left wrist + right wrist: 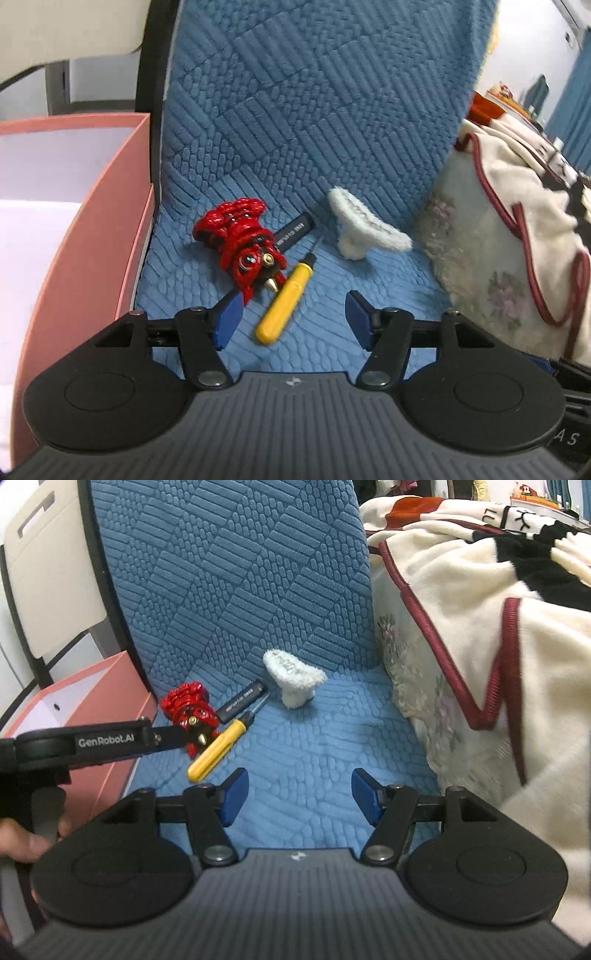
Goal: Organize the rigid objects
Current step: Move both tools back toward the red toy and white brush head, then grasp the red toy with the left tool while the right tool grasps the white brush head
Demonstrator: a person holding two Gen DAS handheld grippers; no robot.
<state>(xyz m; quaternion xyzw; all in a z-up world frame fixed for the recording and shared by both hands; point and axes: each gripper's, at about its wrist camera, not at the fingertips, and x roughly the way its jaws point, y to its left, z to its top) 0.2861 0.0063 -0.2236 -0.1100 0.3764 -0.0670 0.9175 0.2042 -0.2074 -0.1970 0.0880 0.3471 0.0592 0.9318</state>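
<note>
A red toy figure (pixel 240 240) with gold tips lies on the blue chair seat (pixel 332 280). A yellow-handled screwdriver (pixel 284 302) lies beside it, and a black stick-shaped object (pixel 293 232) lies behind. A white fluffy piece (pixel 364 227) sits to the right. My left gripper (pixel 291 317) is open, low over the seat, with the screwdriver handle between its fingers. My right gripper (pixel 299 794) is open and empty above bare seat; the toy (pixel 188 705), screwdriver (pixel 218 749), black stick (pixel 242 701) and white piece (pixel 293 675) lie ahead to its left.
An open pink box (pixel 85 236) stands left of the chair, also in the right wrist view (pixel 107 698). A cream blanket (pixel 517 206) with red trim lies on the right (pixel 480 635). The chair back (pixel 314 92) rises behind the objects. The left gripper's body (pixel 92 742) crosses the right view.
</note>
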